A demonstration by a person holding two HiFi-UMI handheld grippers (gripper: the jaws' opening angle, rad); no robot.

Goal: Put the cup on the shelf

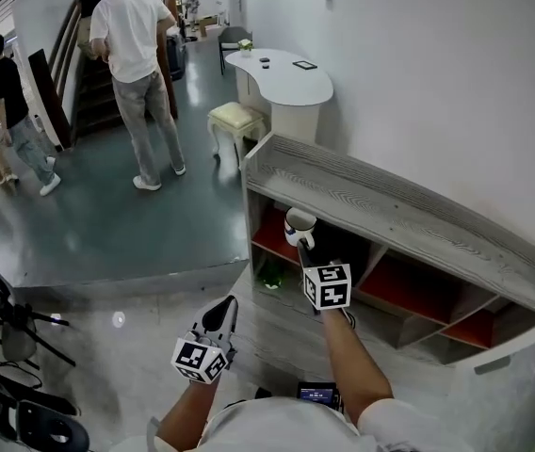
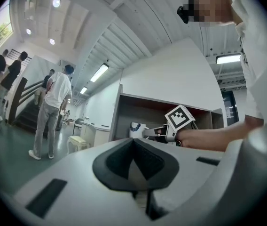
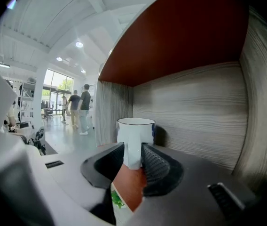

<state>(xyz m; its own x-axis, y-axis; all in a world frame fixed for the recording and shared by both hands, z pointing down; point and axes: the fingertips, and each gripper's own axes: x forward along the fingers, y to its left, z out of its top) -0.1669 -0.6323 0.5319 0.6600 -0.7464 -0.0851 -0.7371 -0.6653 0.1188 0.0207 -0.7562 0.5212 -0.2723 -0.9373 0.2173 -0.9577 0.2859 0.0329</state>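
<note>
A white cup (image 1: 299,222) with a dark rim stands upright in the left, red-lined compartment of the grey wood shelf (image 1: 390,210). In the right gripper view the cup (image 3: 136,131) rests on the compartment floor close to the wood-grain back wall. Its handle points back between the jaws of my right gripper (image 3: 133,161). The jaws stand open around the handle, not pressing on it. My right gripper (image 1: 302,245) reaches into the compartment mouth. My left gripper (image 1: 222,314) hangs back over the floor, shut and empty. The left gripper view shows the cup (image 2: 136,130) and the right gripper (image 2: 150,132) ahead.
A white stool (image 1: 235,117) and a curved white desk (image 1: 282,73) stand beyond the shelf's left end. A person in a white shirt (image 1: 136,55) stands by the stairs, with others at far left. Black tripod gear (image 1: 13,328) lies at lower left.
</note>
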